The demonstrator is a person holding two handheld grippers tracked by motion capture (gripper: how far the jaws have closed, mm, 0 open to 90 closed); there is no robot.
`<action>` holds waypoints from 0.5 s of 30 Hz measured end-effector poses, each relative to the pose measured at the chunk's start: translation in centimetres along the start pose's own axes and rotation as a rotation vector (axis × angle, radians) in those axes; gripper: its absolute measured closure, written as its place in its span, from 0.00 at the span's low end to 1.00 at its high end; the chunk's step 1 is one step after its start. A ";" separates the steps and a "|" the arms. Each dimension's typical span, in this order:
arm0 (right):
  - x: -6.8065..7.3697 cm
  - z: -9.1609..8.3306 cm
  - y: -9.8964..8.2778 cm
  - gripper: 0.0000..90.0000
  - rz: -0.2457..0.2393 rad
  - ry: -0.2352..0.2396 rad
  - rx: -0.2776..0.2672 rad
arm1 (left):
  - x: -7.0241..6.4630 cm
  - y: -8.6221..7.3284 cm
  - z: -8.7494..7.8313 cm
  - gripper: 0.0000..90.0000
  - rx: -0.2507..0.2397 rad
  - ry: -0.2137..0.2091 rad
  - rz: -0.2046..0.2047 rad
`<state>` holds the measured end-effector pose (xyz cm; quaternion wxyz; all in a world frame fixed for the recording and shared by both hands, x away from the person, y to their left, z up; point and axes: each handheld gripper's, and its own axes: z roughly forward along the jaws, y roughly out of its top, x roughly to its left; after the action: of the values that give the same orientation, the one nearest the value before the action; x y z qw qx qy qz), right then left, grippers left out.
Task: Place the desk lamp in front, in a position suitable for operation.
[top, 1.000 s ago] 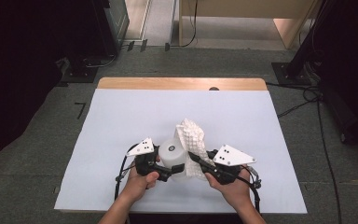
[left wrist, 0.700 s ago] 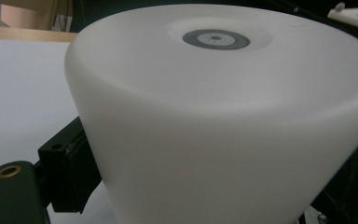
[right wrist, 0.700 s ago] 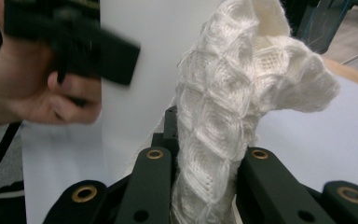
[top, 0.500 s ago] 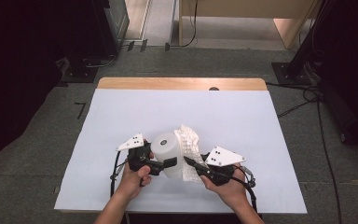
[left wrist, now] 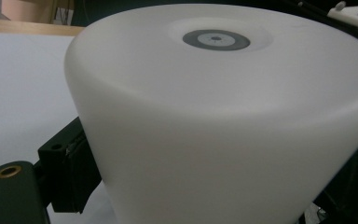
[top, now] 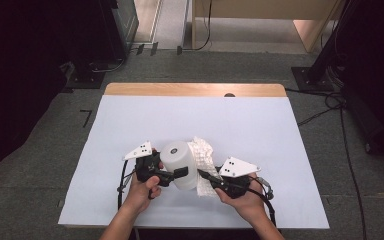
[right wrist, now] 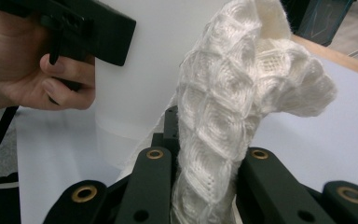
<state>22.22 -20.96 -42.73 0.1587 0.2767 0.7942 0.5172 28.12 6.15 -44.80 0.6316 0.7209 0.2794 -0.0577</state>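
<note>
Two black handheld tools, the left tool and right tool, each carry a grey three-cornered plate with dark dots, brass-ringed screw holes and a trailing black cable; forearms bare.

A big white sheet covers the table — only a strip of wood shows at the far edge. Grey floor lies all around. Black cables trail on the right — a wooden cabinet stands behind.

Readable text: you find none on any surface.
White cylinder: you see a grey round mark on top, no letters.
</note>
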 end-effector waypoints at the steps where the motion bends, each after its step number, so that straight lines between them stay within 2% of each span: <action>1: 0.0 -0.1 0.2 0.88 -0.007 -0.003 -0.017 | -0.1 -0.1 0.2 0.09 0.014 0.006 0.010; 4: 0.2 -0.8 0.9 0.88 -0.012 -0.019 -0.066 | -0.7 -0.5 1.2 0.09 0.064 0.008 0.042; 6: 0.2 -1.2 1.1 0.88 -0.010 -0.023 -0.089 | -1.0 -0.6 1.5 0.09 0.067 0.008 0.050; 9: -0.1 -1.1 0.7 0.88 0.002 -0.014 -0.061 | -0.8 -0.3 1.1 0.09 0.041 0.009 0.034; 12: -0.3 -0.1 -0.2 0.88 0.011 0.005 0.019 | -0.4 0.0 0.3 0.09 0.008 0.028 0.013; 15: -0.5 0.4 -0.4 0.88 0.021 0.018 0.033 | -0.2 0.0 0.1 0.09 0.010 0.032 0.016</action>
<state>22.72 -21.12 -43.31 0.1415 0.2827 0.8011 0.5082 28.00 6.00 -44.71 0.6240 0.7269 0.2835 -0.0423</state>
